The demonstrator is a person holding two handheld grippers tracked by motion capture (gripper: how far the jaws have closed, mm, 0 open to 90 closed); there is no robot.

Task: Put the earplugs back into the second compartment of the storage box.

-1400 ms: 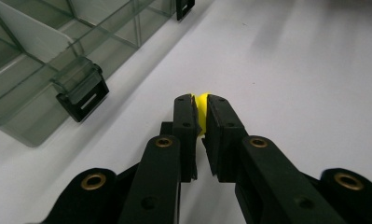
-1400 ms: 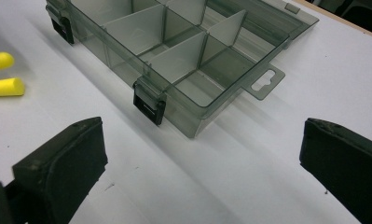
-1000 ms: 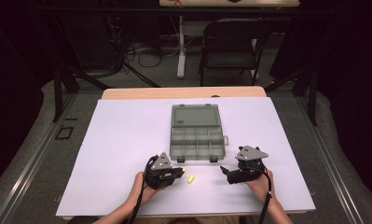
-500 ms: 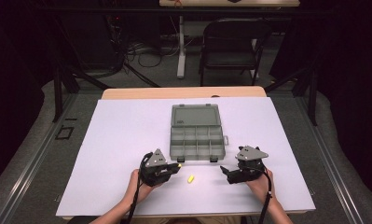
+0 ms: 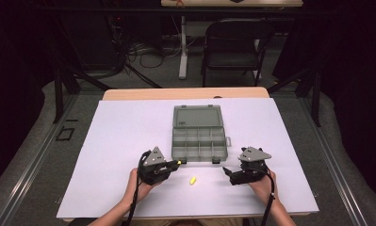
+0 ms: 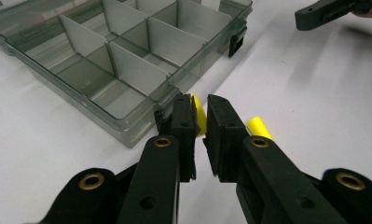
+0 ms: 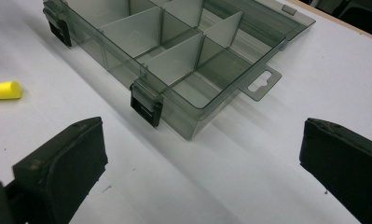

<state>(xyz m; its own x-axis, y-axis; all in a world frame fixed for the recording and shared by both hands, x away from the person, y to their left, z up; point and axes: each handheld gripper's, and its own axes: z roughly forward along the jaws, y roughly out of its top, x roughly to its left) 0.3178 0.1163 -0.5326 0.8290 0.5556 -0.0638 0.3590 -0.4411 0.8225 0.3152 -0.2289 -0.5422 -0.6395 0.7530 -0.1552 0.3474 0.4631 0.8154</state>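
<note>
While the left gripper (image 6: 200, 123) apparently pinches a yellow piece (image 6: 197, 112), the organizer box (image 6: 127, 70) edge sits just beside.

Glossy clear plastic organizer box (image 5: 198, 137), matt white table cover (image 5: 119, 141)

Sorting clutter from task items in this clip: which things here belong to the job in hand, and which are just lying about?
In the job:
left hand-held gripper, shut on a small yellow piece
second yellow piece, on the white sheet
open compartment box
right hand-held gripper, open

Lying about:
folding chair
floor cables
</note>
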